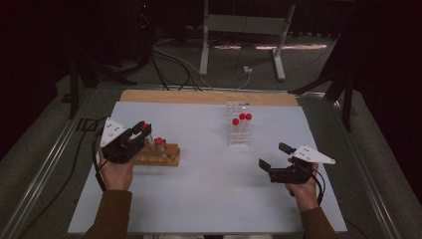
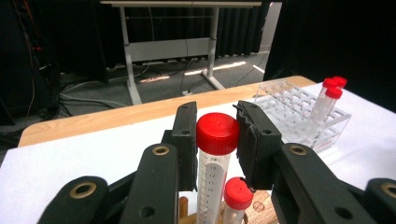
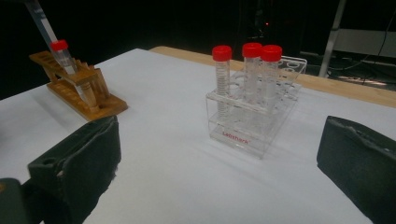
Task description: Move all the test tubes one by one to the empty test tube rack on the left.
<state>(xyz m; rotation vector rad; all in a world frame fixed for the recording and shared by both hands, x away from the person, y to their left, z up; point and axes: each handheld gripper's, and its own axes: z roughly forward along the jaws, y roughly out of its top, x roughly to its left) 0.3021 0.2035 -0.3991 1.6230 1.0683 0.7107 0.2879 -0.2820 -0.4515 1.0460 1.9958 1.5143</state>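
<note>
Transfer of red-capped sample tubes from a wooden rack [image 1: 160, 158] toward a clear acrylic rack [image 1: 239, 130] appears to be the work in hand. The left gripper [image 2: 215, 140] is clenched on one red-capped tube [image 2: 215, 154], its pads pressing the cap from both sides in the left gripper view; the tube hangs upright just above the wooden rack, at the left side of the white table [image 1: 209, 199] in the high view. A second red-capped tube [image 2: 237, 195] stands in the wooden rack directly below and beside the held one. Three further capped tubes [image 3: 247, 70] stand together in the acrylic rack near the table's middle. The right gripper [image 1: 273, 157] rests on the table at the right, jaws spread wide with nothing between them, well apart from both racks. Risk, as judged: the grip sits high, on the cap alone, so the long tube body can swing or pivot between the pads during carriage; a sideways move made low could knock the lower end against the wooden rack or the neighbouring tube and tip either. At the acrylic rack, a tilted tube may miss its hole or strike the standing three. The light rack is unsecured and the idle right gripper is not steadying it, so a push could slide it.
</note>
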